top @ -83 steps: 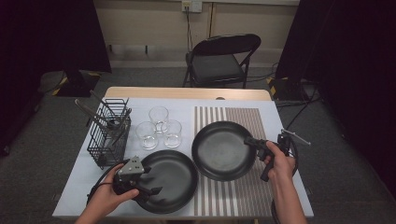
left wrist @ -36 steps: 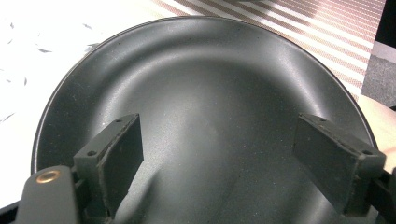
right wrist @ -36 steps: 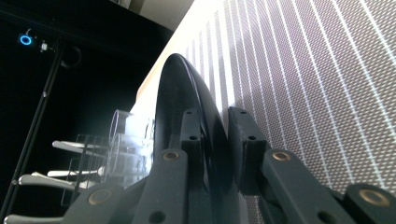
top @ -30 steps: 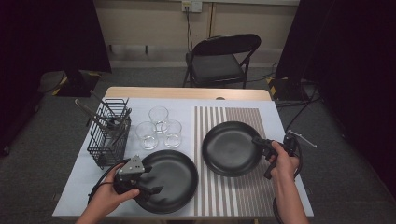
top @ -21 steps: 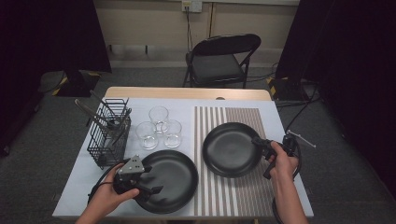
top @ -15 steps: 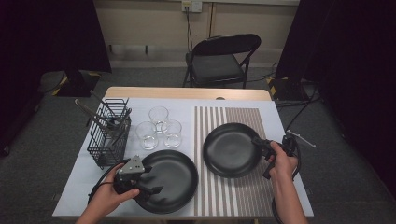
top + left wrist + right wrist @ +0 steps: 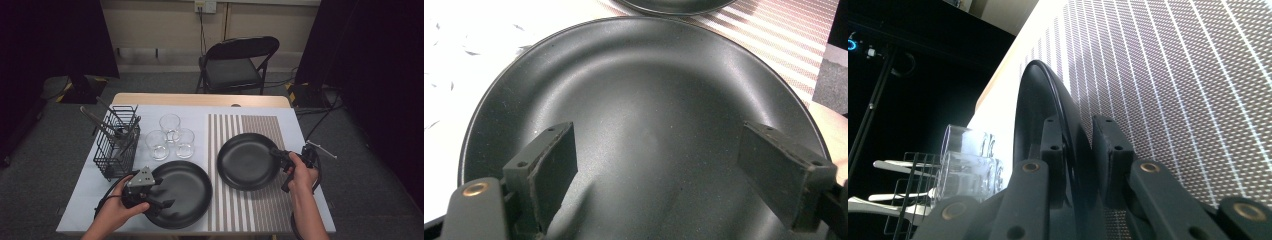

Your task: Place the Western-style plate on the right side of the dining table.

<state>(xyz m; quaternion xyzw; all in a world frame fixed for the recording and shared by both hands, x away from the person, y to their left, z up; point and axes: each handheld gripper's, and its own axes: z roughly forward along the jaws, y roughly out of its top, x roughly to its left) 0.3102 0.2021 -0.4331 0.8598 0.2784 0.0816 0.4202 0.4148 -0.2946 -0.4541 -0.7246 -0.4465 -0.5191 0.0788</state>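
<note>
Two black plates are the work here. The right claw [image 7: 278, 155] is clenched on the near-right rim of the right plate [image 7: 247, 161]; in the right gripper view its two pads sit one on each face of the rim [image 7: 1068, 150], so the plate is pinched edge-on. That plate rests on the striped mat [image 7: 260, 210], right of the worktop's [image 7: 200, 99] middle, and it looks to be lying on the mat or just off it; I cannot tell which. Gripping at the rim seems the sensible hold, since a flat plate offers nothing else to take.

The left claw [image 7: 159, 196] is released: its jaws stand wide apart above the left plate [image 7: 182, 192], with bare plate surface between them in the left gripper view [image 7: 649, 125]. That plate lies flat on the white cloth [image 7: 85, 190] at the near left, its right edge just at the mat. The left hand [image 7: 117, 212] appears to be waiting over it, ready to steady or take it.

Containers: the wire basket [image 7: 116, 142] at the left holds a few utensils standing at a slant, handles poking out the top. Three clear glasses [image 7: 171, 136] stand in a tight cluster beside it, all seemingly empty. Both plates are empty too.
</note>
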